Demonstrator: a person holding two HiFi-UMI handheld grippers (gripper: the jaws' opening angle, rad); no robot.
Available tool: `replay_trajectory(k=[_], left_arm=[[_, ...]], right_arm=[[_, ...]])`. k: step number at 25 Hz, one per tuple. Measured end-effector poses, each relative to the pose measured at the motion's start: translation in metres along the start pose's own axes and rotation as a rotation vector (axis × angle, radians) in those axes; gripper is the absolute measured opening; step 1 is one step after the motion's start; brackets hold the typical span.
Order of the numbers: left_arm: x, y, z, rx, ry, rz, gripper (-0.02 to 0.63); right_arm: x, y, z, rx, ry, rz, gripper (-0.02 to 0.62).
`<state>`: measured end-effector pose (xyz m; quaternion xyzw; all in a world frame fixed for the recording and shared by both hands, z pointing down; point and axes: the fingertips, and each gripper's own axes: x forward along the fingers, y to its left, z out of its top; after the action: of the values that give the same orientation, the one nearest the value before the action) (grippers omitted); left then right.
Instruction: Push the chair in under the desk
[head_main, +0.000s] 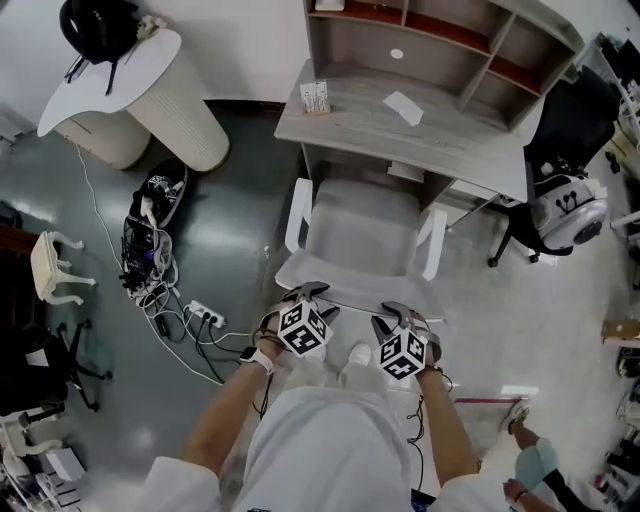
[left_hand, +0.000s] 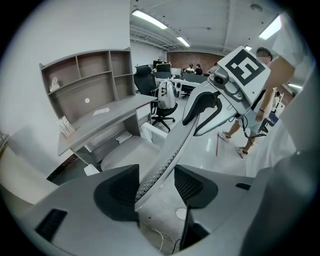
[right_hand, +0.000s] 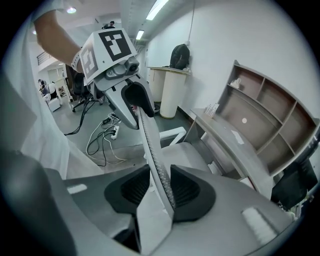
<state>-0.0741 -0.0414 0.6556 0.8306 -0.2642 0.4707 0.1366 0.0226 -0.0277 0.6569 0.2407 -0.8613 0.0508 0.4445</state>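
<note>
A white chair (head_main: 360, 225) with two armrests stands in front of the grey desk (head_main: 370, 125), its seat partly under the desktop. Both grippers sit on the top edge of its backrest (head_main: 350, 308). My left gripper (head_main: 308, 292) straddles that edge (left_hand: 195, 125); in the left gripper view (left_hand: 157, 182) the mesh rim lies against one pad with a gap at the other. My right gripper (head_main: 395, 310) is shut on the same edge (right_hand: 150, 145), both pads pressing on it in the right gripper view (right_hand: 159, 187). Each gripper shows in the other's view (left_hand: 202, 110) (right_hand: 135, 100).
The desk carries a shelf unit, a paper slip (head_main: 403, 107) and a small box (head_main: 315, 97). A power strip with tangled cables (head_main: 190, 315) lies on the floor at left. A round white stand (head_main: 130, 70) is behind it. A black office chair (head_main: 560, 150) stands at right.
</note>
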Motion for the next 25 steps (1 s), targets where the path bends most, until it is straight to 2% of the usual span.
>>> replay_trajectory(k=[7, 10, 17, 25], left_arm=[[0.007, 0.016, 0.009, 0.016, -0.020, 0.009, 0.221], [0.007, 0.026, 0.008, 0.017, -0.002, 0.004, 0.222], [0.015, 0.043, 0.019, 0.016, 0.019, -0.016, 0.227], [0.018, 0.053, 0.027, -0.028, 0.039, -0.027, 0.233]], right_arm=[[0.008, -0.016, 0.005, 0.010, 0.018, 0.032, 0.137], [0.014, -0.018, 0.013, 0.010, -0.001, 0.033, 0.135], [0.019, -0.037, 0.018, -0.026, -0.068, -0.061, 0.137], [0.021, -0.050, 0.024, -0.081, -0.109, -0.087, 0.137]])
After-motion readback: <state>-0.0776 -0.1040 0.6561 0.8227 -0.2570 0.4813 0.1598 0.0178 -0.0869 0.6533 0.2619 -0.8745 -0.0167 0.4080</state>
